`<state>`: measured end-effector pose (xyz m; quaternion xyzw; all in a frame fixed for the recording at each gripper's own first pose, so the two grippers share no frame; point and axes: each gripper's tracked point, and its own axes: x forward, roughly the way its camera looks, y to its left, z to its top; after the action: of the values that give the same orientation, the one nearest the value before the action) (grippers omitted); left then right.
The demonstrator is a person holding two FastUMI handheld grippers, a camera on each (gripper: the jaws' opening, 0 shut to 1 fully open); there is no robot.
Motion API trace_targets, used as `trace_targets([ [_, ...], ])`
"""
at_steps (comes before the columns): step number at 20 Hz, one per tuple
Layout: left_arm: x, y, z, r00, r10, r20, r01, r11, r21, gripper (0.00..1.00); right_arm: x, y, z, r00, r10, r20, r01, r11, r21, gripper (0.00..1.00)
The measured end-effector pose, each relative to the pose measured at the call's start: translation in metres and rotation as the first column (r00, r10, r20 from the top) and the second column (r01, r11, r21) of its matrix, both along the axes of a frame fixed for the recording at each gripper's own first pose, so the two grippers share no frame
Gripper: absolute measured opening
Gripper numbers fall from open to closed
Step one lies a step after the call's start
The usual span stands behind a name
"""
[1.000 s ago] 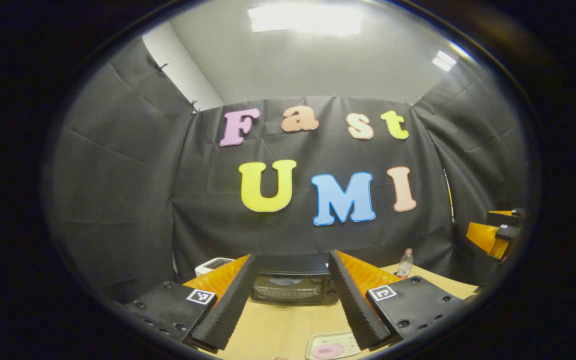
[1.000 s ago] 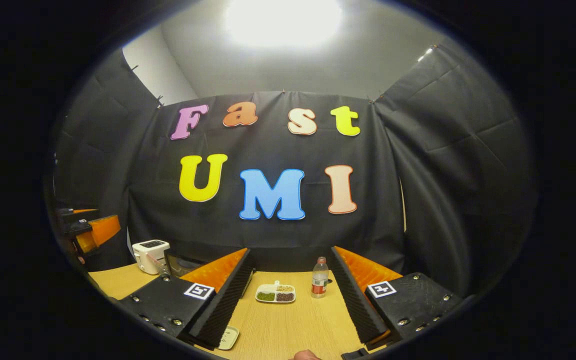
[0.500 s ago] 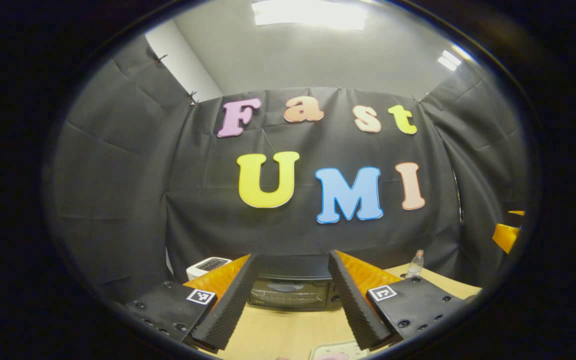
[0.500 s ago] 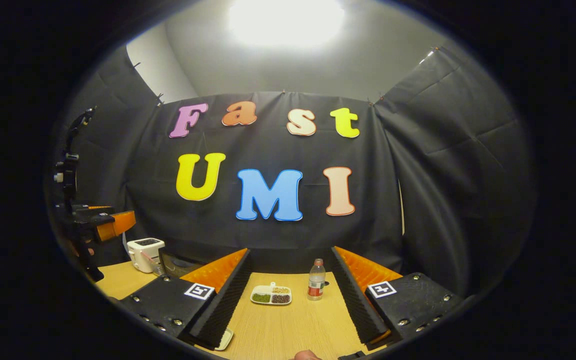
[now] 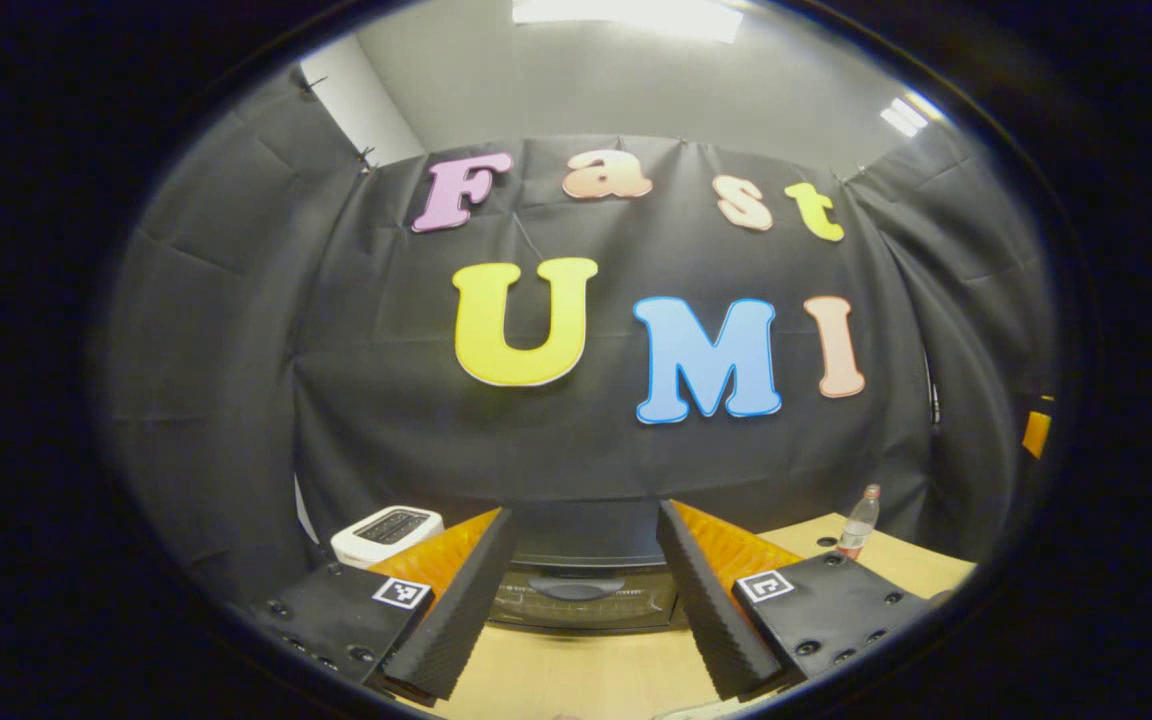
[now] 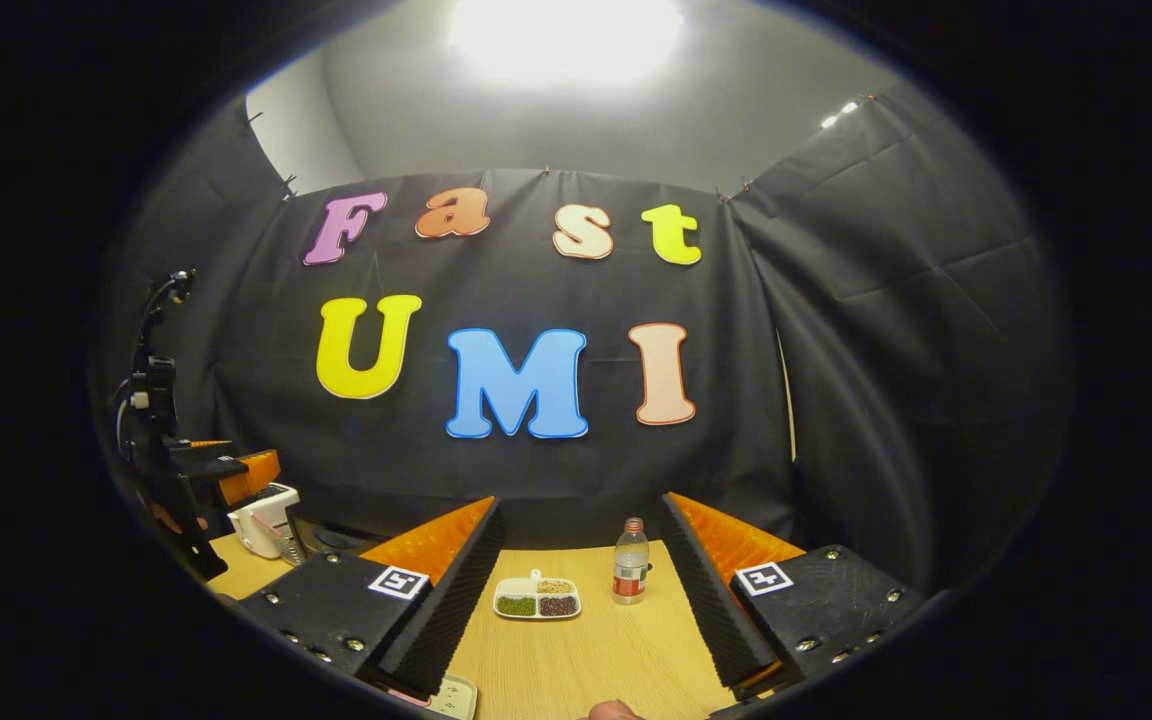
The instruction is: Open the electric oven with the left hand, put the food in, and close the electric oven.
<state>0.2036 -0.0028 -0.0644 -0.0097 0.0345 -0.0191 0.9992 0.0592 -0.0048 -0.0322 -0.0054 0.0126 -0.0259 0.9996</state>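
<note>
— Straight ahead of the left gripper [image 5: 576, 610], framed between its two fingers, sits the electric oven [image 5: 581, 590] at the back of the wooden table [image 5: 576, 680]. Its door looks closed, and the dark curved handle [image 5: 576, 587] runs across the top of the glass. The fingers stand well apart with nothing between them.

— So the step in hand would be the approach to the handle?

— That is the likely reading. To do it well, the person should bring the fingers level with the handle, close them on it from above and below, and pull outward and down along the door's hinge arc, not straight back, or the oven may slide on the table.

— And the right gripper [image 6: 581, 610]?

— Its fingers are also spread wide and empty, pointing at a divided snack tray [image 6: 537, 598] and a water bottle [image 6: 630, 574] farther down the table. The food plate [image 6: 451, 695] lies at the bottom edge, just beside its left finger.

— What has changed from a second ago?

— In the left gripper view the oven has grown larger and dropped lower between the fingers, so the gripper has moved closer. The pink-topped plate seen near its right finger then has slipped almost out of the bottom edge. The white toaster [image 5: 386, 532] now shows more fully at the left.
</note>
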Motion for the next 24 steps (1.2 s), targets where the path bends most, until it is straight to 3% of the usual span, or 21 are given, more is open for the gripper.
trace_targets([
  [5, 0.041, 0.005, -0.039, 0.998, -0.040, -0.058, 0.040, 0.999, -0.008, 1.00, 0.012, 0.016, -0.004, 0.999, -0.036, -0.016, 0.035, 0.999, -0.029, 0.96],
  [7, 0.056, 0.004, -0.055, 0.995, -0.057, -0.077, 0.057, 0.998, -0.004, 0.95, 0.017, 0.020, -0.007, 0.998, -0.054, -0.026, 0.053, 0.998, -0.046, 0.96],
  [12, 0.091, 0.000, -0.097, 0.986, -0.097, -0.133, 0.096, 0.995, -0.020, 0.96, 0.021, 0.028, -0.014, 0.993, -0.103, -0.054, 0.099, 0.992, -0.073, 0.96],
  [13, 0.096, 0.000, -0.104, 0.984, -0.101, -0.144, 0.100, 0.995, -0.018, 1.00, 0.022, 0.029, -0.016, 0.992, -0.112, -0.059, 0.107, 0.991, -0.081, 0.96],
  [17, 0.122, 0.002, -0.137, 0.977, -0.106, -0.186, 0.105, 0.994, -0.014, 0.91, 0.021, 0.033, -0.021, 0.987, -0.137, -0.082, 0.129, 0.987, -0.099, 0.96],
  [19, 0.131, 0.002, -0.156, 0.972, -0.098, -0.213, 0.099, 0.995, -0.008, 1.00, 0.018, 0.036, -0.027, 0.986, -0.137, -0.098, 0.126, 0.986, -0.107, 0.96],
  [24, 0.142, 0.001, -0.182, 0.971, -0.078, -0.228, 0.088, 0.995, 0.035, 0.98, 0.017, 0.039, -0.028, 0.985, -0.136, -0.103, 0.122, 0.983, -0.135, 0.96],
])
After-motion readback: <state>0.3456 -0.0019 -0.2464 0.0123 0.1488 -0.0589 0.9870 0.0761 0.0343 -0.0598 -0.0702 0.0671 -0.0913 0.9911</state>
